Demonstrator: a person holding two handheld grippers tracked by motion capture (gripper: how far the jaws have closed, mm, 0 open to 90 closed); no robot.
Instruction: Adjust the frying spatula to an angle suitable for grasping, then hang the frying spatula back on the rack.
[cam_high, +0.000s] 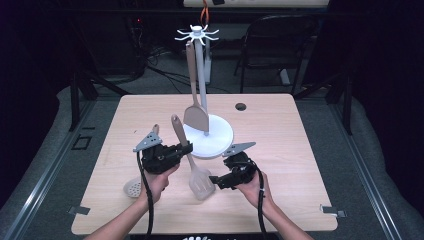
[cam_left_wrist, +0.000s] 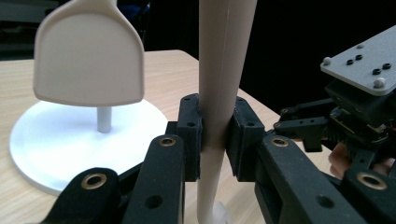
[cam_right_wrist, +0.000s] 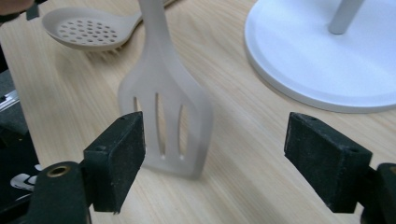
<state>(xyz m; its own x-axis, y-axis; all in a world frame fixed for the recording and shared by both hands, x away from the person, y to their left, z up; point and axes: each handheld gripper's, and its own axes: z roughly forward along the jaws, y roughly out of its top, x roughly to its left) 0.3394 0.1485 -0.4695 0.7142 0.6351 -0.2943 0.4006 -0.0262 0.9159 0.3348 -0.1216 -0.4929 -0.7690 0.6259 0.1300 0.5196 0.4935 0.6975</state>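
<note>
1. Your left gripper (cam_high: 186, 148) clamps the handle of the slotted turner (cam_high: 200, 181); in the left gripper view both pads press on the pale shaft (cam_left_wrist: 219, 93), one from each side.
2. The turner stands steeply tilted: handle end up and toward the far side, slotted blade low, just above the table (cam_high: 280, 130) or on it; the pictures do not settle whether it touches.
3. The blade hangs between your two hands, in front of the rack's white base (cam_high: 220, 137).
4. Your right gripper (cam_high: 216, 181) sits just right of the blade, jaws pointing toward it.
5. In the right gripper view those jaws stand wide. The blade (cam_right_wrist: 166, 130) shows ahead between them, nearer the left pad (cam_right_wrist: 116, 154), and neither pad touches it.
6. So the turner's hold rests with your left hand (cam_high: 157, 182) alone.
7. A skimmer (cam_high: 133, 188) lies flat on the table by your left hand, its perforated bowl (cam_right_wrist: 84, 30) toward the near edge and its handle running under your left gripper.
8. A solid spatula (cam_high: 196, 117) hangs from the rack's top hooks (cam_high: 197, 34), its blade just above the base, beside the pole (cam_high: 201, 85).
9. The rack stands mid-table, beyond both grippers.
</note>
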